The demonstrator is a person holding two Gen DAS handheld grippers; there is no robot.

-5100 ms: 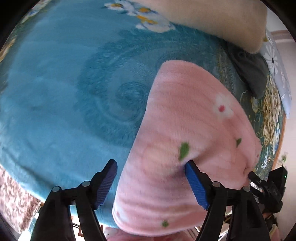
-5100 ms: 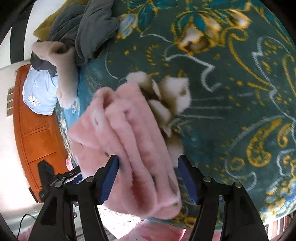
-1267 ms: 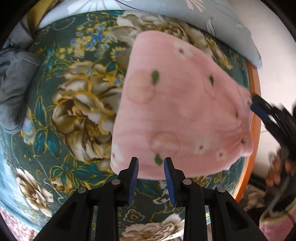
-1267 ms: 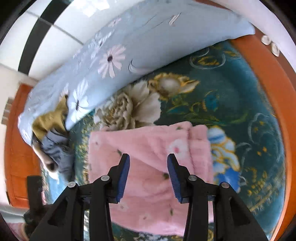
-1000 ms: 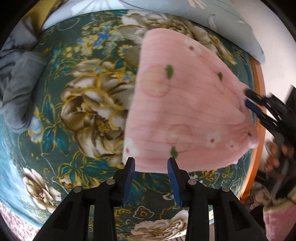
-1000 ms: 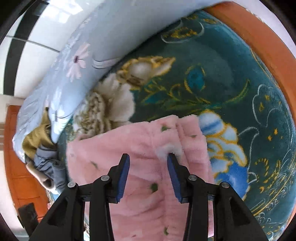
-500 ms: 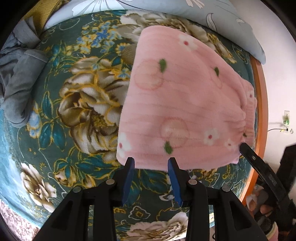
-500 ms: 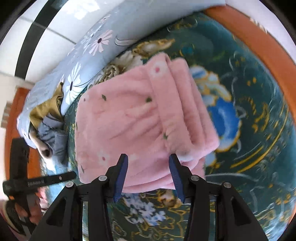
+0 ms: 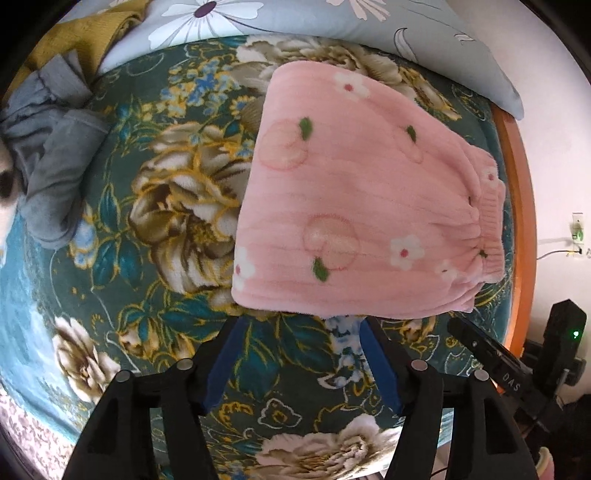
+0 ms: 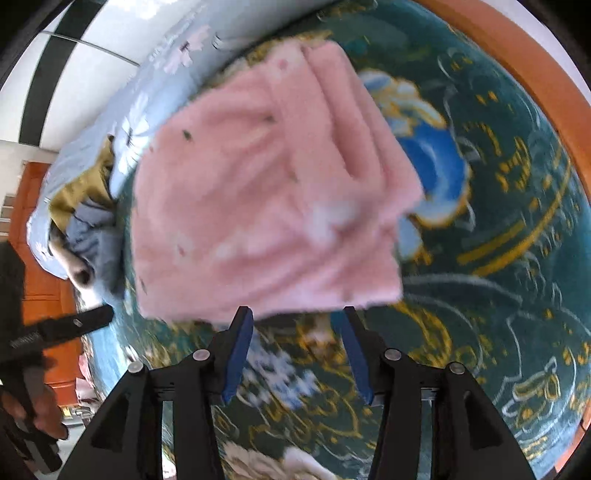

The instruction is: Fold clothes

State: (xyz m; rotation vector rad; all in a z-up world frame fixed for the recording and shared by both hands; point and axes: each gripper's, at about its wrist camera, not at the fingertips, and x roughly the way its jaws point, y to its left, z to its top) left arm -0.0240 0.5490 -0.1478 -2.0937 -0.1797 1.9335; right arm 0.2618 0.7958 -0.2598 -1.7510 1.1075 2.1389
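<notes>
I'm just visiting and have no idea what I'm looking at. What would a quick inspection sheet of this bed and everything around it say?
Surface: bed under a teal floral blanket, with an orange wooden frame along one edge.
Job's things: pink fleece garment lying folded and flat on the blanket, elastic band toward the frame.
Clutter: crumpled grey garment and a mustard cloth beside the light-blue flowered pillow.
Grippers: left gripper open, just short of the pink garment's near edge, holding nothing; right gripper open, likewise empty, its view blurred.
Cables: a thin wire running to a wall socket.
Surroundings: pale wall; wooden furniture beyond the bed.
</notes>
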